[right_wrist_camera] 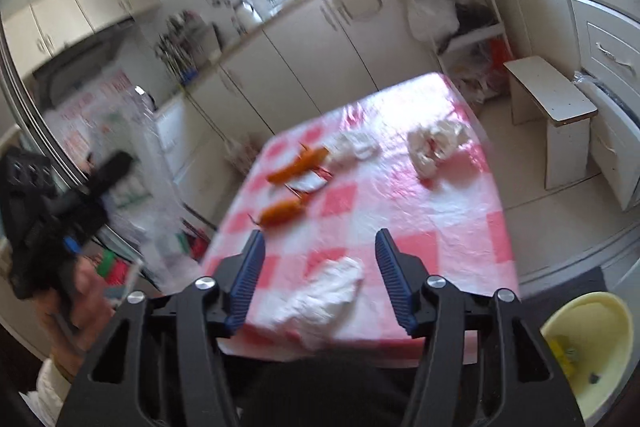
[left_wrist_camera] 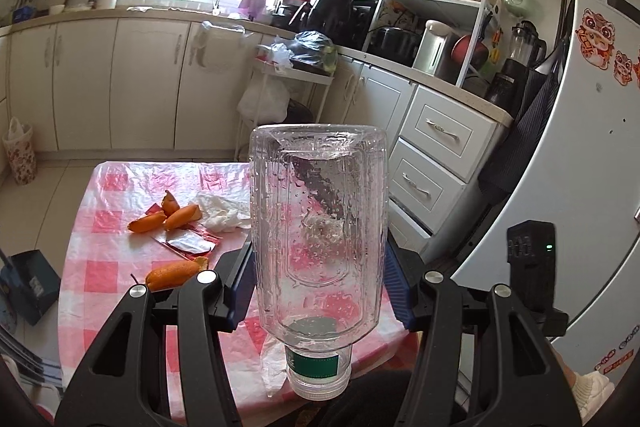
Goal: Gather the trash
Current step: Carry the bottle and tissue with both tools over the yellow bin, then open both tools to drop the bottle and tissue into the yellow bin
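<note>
My left gripper (left_wrist_camera: 318,267) is shut on a clear plastic bottle (left_wrist_camera: 320,211). The bottle is upside down, with its cap nearest the camera, above the table's near right corner. On the pink checked tablecloth (left_wrist_camera: 100,267) lie orange peels (left_wrist_camera: 176,215), a torn wrapper (left_wrist_camera: 188,245) and a crumpled tissue (left_wrist_camera: 224,213). My right gripper (right_wrist_camera: 320,287) is open over the table's near edge (right_wrist_camera: 440,227). A crumpled white tissue (right_wrist_camera: 324,295) lies between its fingers and is not pinched. Further off are peels (right_wrist_camera: 298,161), a wrapper (right_wrist_camera: 308,183) and more tissues (right_wrist_camera: 436,143).
A pale yellow bin (right_wrist_camera: 588,347) holding some scraps stands at the lower right of the right wrist view. A white stool (right_wrist_camera: 548,103) is beside the table's far right. The fridge (left_wrist_camera: 580,147) and drawers (left_wrist_camera: 436,155) close off the right, and a blue dustpan (left_wrist_camera: 28,279) lies on the floor at the left.
</note>
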Demonstrator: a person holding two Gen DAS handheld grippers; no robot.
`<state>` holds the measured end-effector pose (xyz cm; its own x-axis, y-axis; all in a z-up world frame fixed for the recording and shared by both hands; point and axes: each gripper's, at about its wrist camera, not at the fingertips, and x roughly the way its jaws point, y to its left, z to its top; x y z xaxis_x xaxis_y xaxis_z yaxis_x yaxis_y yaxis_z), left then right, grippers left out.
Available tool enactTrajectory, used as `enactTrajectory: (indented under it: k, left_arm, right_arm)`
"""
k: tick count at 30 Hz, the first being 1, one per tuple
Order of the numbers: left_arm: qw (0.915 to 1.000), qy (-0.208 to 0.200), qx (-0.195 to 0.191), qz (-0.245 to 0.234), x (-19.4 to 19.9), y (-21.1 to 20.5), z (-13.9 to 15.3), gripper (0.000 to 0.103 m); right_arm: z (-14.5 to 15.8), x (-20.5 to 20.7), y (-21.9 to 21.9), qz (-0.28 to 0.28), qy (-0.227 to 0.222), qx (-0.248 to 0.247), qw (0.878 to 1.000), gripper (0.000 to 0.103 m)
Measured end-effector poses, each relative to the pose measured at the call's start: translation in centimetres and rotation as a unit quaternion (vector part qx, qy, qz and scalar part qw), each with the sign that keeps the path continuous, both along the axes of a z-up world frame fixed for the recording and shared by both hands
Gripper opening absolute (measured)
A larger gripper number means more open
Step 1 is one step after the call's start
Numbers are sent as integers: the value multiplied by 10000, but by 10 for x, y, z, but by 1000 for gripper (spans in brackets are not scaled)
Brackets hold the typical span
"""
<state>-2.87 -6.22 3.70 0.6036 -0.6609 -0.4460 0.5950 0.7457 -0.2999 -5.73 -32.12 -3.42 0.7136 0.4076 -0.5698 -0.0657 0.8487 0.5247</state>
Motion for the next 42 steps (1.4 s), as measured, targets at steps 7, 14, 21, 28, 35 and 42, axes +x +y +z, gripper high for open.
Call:
enactTrajectory:
  k: [7,14,21,28,35,42]
  left_arm:
    - [9997,163,-29,183,19,15,-7,53]
    - [9991,280,-52,304,32,28,-14,53]
    - [9992,325,4,248,31,18,-15,53]
    - [9991,348,100,-236,14,-33,-8,53]
    - [9897,678,6,-1257,-20,-138,-15,53]
    - [9715,1474,385,-1815,-55,-256,-73,53]
  right_arm:
    - [-55,35,59,1084,610,-1058,9866,69]
    - [-91,50,103,1187,548,-1521,9797,67]
    - [-86,44,88,1125,401,-1574,9803,13]
    - [-52,-15,-3,78,27,-890,9960,7]
    - [-49,-113,-122,-1233,272,-1105,9858,7]
    - [-116,-154,-174,-1941,976,-967,9713,7]
